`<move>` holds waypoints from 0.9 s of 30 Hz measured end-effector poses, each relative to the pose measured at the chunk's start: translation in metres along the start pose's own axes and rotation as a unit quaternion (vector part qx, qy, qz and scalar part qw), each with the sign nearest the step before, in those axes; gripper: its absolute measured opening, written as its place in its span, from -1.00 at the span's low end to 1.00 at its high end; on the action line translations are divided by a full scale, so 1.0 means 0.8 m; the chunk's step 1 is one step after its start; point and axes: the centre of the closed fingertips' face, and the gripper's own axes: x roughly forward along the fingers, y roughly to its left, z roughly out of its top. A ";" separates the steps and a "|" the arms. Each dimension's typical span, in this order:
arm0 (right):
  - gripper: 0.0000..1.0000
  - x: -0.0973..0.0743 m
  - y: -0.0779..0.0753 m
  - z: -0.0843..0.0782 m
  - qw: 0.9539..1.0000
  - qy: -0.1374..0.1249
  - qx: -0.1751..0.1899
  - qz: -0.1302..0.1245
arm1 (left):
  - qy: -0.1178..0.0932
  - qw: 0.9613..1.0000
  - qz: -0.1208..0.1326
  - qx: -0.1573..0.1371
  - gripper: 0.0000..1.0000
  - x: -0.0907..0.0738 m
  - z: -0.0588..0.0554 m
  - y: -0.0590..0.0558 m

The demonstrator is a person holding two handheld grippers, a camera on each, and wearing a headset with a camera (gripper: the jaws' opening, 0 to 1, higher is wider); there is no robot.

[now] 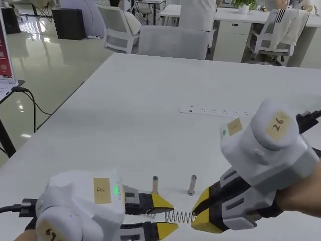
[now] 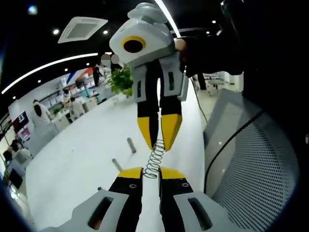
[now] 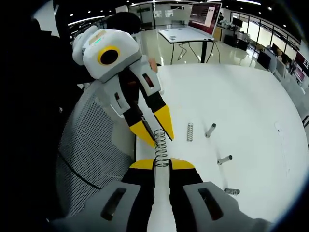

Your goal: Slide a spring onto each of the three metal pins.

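One spring (image 1: 180,217) hangs level between both grippers just above the white table (image 1: 150,110). My left gripper (image 1: 166,216) is shut on its left end and my right gripper (image 1: 199,215) on its right end. In the left gripper view the spring (image 2: 154,160) runs from my own jaws up into the right gripper's yellow fingertips (image 2: 170,129). Two upright metal pins (image 1: 155,185) (image 1: 192,185) stand just behind the spring. The right gripper view shows a loose spring (image 3: 189,131), two pins (image 3: 210,130) (image 3: 224,159) and a coiled piece (image 3: 231,191) further off.
A white power strip (image 1: 213,111) lies across the table beyond the pins. Office chairs (image 1: 173,42) stand at the far edge. A mesh chair back (image 3: 91,150) sits close behind the near table edge.
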 end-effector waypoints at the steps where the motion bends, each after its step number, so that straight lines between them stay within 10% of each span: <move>1: -0.85 -0.002 0.000 0.002 1.000 -0.002 -0.002 -0.003 | -0.001 1.000 0.002 -0.001 -0.91 0.000 0.001 0.001; 15: -0.85 -0.024 -0.004 0.054 0.996 -0.090 -0.006 -0.023 | -0.014 0.999 0.018 -0.039 -0.94 0.000 0.004 0.012; 27: -0.85 -0.039 -0.014 0.100 0.980 -0.191 -0.002 -0.049 | -0.082 0.986 0.033 -0.142 -0.94 -0.011 0.033 0.031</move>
